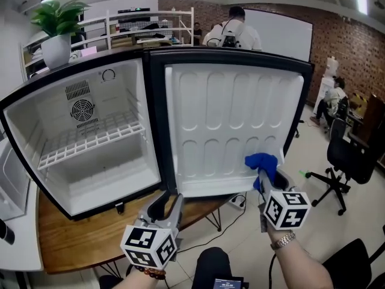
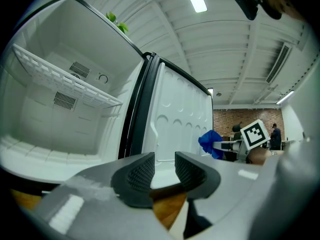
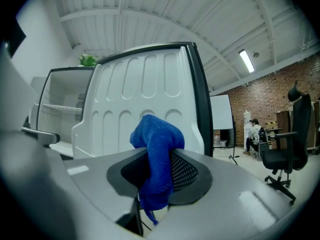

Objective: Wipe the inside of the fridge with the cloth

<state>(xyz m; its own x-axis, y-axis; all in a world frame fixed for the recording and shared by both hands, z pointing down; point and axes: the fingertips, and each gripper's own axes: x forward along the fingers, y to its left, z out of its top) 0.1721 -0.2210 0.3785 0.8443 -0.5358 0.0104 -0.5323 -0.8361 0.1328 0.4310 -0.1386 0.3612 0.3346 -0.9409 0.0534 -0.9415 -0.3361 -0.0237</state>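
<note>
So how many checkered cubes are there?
2. One cube is on the left tongs; the second cube is on the right tongs, which grip the blue cloth by the fridge door. None looks hidden.

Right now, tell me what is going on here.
A person faces an open, empty fridge with a hand-held gripper in each hand. The right hand-held gripper is shut on a blue cloth, held up by the lower right corner of the open door. The left hand-held gripper is open and holds nothing.
</note>
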